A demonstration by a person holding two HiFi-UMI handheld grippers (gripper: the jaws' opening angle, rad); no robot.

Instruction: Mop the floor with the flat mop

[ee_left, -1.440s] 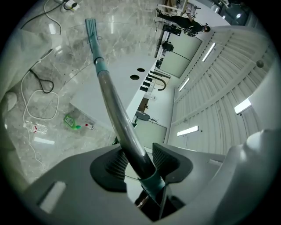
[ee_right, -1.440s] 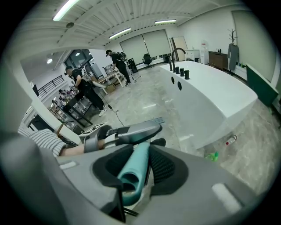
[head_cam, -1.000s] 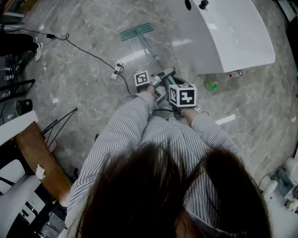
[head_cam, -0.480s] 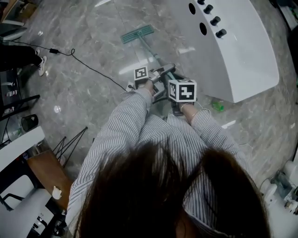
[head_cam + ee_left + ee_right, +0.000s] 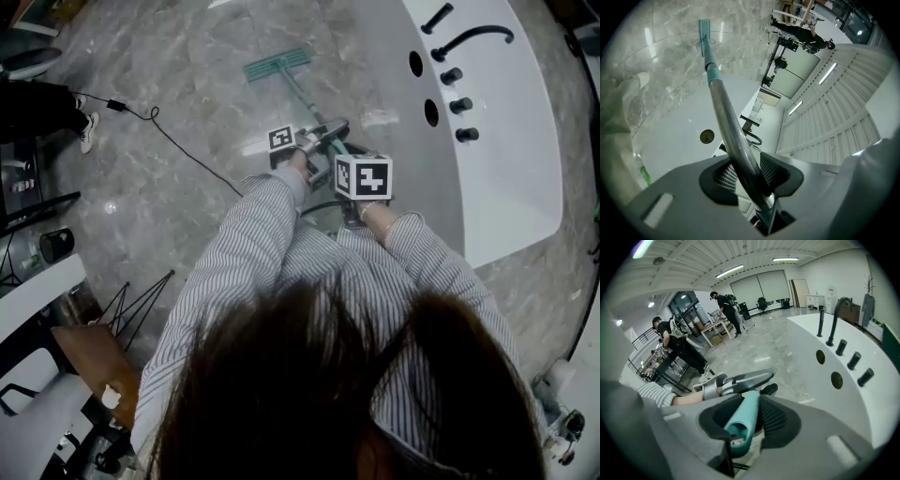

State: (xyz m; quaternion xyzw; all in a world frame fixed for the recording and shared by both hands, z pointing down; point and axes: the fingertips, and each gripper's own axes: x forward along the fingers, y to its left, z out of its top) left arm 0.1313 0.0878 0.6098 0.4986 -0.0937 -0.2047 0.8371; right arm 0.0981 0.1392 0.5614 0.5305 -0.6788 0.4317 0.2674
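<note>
The flat mop lies ahead of me on the marble floor, its teal head [image 5: 277, 64] flat on the tiles and its pole [image 5: 305, 101] slanting back to my hands. My left gripper [image 5: 323, 139] is shut on the metal pole [image 5: 726, 122]. Its jaws have just been closing, and the pole sits between the pads [image 5: 771, 168]. The mop head [image 5: 704, 29] shows far down the pole in that view. Behind it, under its marker cube [image 5: 364, 176], my right gripper [image 5: 745, 420] is shut on the teal end grip [image 5: 743, 420].
A white bathtub [image 5: 487, 131] with black taps stands close on the right. A black cable [image 5: 178, 145] runs across the floor at left, near a person's shoe [image 5: 89, 131]. Thin black stand legs [image 5: 141, 295] and furniture crowd the lower left. Two people [image 5: 677, 345] stand farther off.
Both grippers and the mop have moved forward along the tub, which now reaches further down the right side. The power strip and green bottle have dropped out of view.
</note>
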